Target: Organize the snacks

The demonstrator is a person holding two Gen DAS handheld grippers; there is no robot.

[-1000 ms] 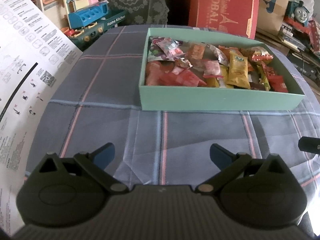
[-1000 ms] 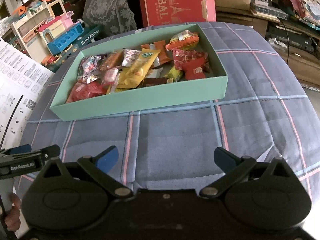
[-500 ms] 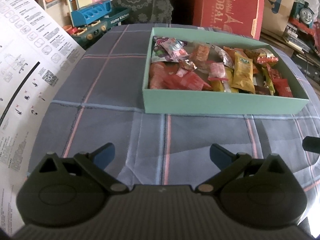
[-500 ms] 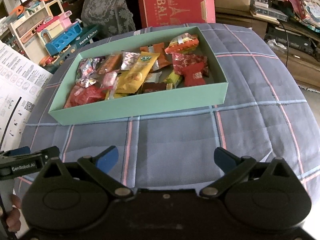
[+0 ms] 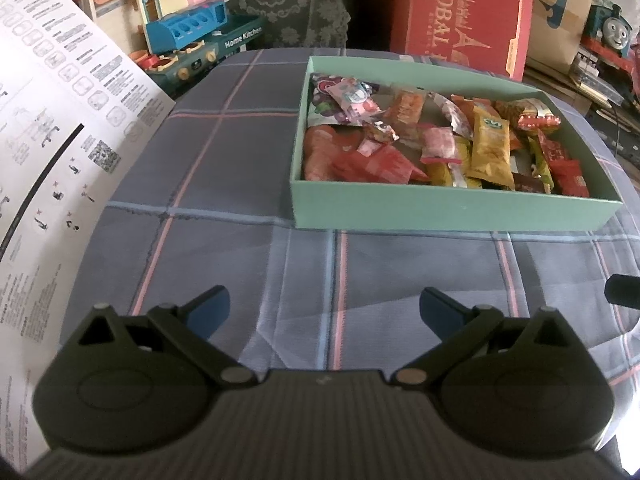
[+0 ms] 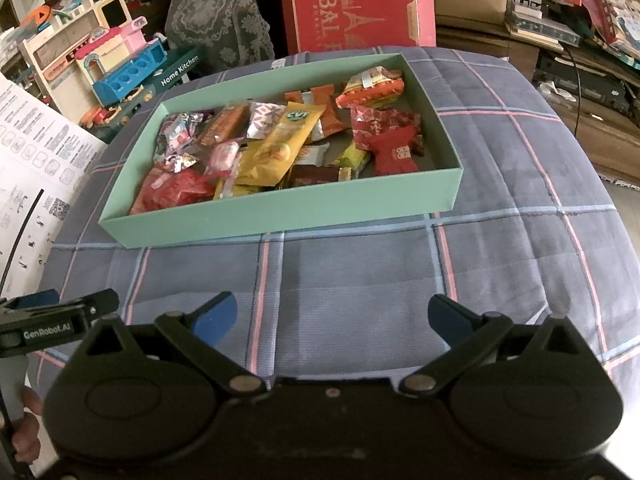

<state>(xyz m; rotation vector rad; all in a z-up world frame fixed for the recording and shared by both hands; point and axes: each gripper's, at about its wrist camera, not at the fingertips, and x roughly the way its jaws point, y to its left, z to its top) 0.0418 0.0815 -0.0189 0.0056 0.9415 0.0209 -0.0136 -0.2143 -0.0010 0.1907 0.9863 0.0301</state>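
Observation:
A mint-green box [image 5: 448, 206] [image 6: 280, 208] sits on the plaid cloth, filled with several wrapped snacks: a yellow packet [image 5: 491, 146] [image 6: 282, 144], red wrappers [image 6: 394, 152] and a pink candy bag [image 5: 352, 98]. My left gripper [image 5: 325, 310] hovers open over the cloth, well short of the box's near wall, holding nothing. My right gripper [image 6: 331, 314] is likewise open and empty, in front of the box. The left gripper's finger [image 6: 60, 316] shows at the left edge of the right wrist view.
A white printed sheet [image 5: 52, 132] lies over the cloth's left side. Behind the table stand a toy kitchen set [image 5: 188, 36], a red "GLOBAL" box [image 5: 464, 12] and cluttered shelves with a toy train [image 5: 612, 32]. Bare plaid cloth [image 6: 360, 264] lies between the grippers and the box.
Both grippers have drawn back and shifted slightly, so the box appears a little farther and more to the right in the left view. Both stay open.

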